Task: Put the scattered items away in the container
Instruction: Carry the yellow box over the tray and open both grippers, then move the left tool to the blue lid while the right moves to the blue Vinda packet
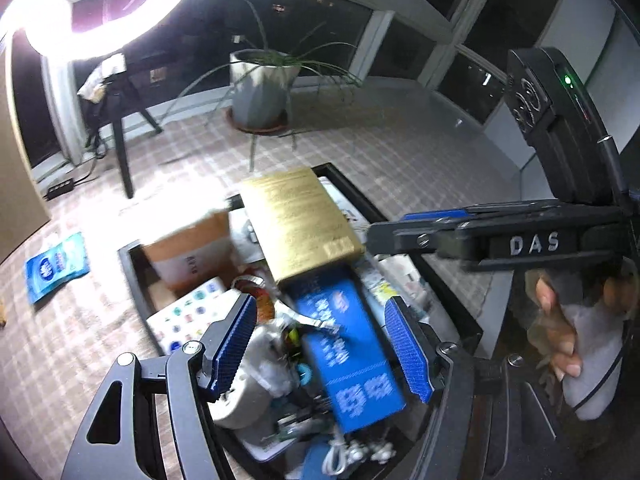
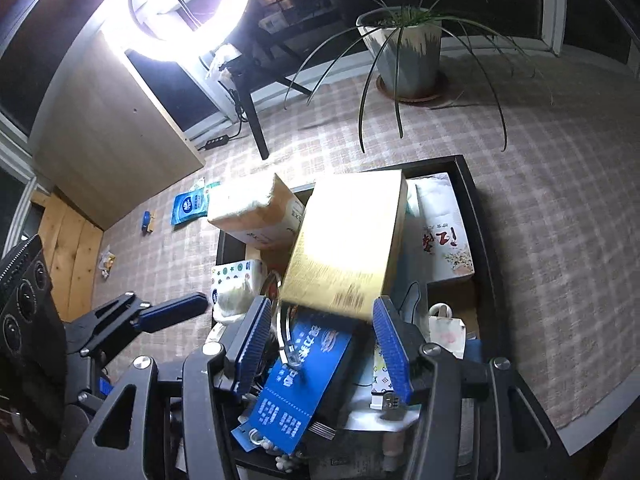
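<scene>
We see both tools hanging over the black container (image 2: 468, 176), each with its blue-padded jaws spread and nothing between them: the left tool (image 1: 320, 344) sits above the blue box (image 1: 348, 356), and the right tool (image 2: 320, 348) sits just short of the near edge of the gold box (image 2: 348, 240), which lies tilted on top of the pile inside. The container is heaped with a brown tissue pack (image 2: 256, 212), a white carton (image 2: 444, 232) and smaller clutter, while a blue wipes pouch (image 2: 190, 208) lies well apart on the checked tabletop (image 2: 540, 200), beyond the container's far left corner.
</scene>
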Available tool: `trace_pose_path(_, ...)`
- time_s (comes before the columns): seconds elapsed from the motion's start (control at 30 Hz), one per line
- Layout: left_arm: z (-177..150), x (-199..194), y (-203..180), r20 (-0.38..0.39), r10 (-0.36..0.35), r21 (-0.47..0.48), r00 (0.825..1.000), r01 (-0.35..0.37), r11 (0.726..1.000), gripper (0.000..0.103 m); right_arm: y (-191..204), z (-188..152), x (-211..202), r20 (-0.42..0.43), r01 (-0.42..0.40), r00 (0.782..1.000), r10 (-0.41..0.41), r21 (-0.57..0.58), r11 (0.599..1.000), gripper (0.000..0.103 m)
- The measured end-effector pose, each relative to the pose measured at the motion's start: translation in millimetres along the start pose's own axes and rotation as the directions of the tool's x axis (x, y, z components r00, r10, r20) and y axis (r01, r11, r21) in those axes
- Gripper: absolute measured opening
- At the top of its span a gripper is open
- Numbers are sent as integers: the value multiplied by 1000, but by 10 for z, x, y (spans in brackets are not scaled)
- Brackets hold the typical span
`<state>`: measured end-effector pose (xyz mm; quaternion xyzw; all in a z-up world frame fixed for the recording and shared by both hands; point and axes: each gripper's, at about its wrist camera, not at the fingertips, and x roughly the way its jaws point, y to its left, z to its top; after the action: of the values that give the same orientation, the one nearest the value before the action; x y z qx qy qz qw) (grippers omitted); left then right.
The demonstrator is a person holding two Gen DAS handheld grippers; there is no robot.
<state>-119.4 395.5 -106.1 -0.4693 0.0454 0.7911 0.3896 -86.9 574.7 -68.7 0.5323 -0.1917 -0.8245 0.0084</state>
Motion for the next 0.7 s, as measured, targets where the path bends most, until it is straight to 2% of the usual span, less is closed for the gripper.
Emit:
trace_pose_path(0.2,-162,-227,348,14,68,-54,998,-67,996,70,117,0,-38,30,5,1000,-4,-24,1000,55)
trace_pose_path(0.37,-323,-410,756,7,126,-112,992,-125,986,70,357,32,32,42,-26,999,28,-56,998,56)
trace_pose_path(0.53,-505,-592,1288,-11,204,-176,979,-202,963,70,772,113,247,20,-59,998,62,-115,992,56)
trace_pose_path(0.7,-668,-778,1849,-37,285,-227,958,-286,931,70,1239,274,506,0,-95,995,96,-176,980,56)
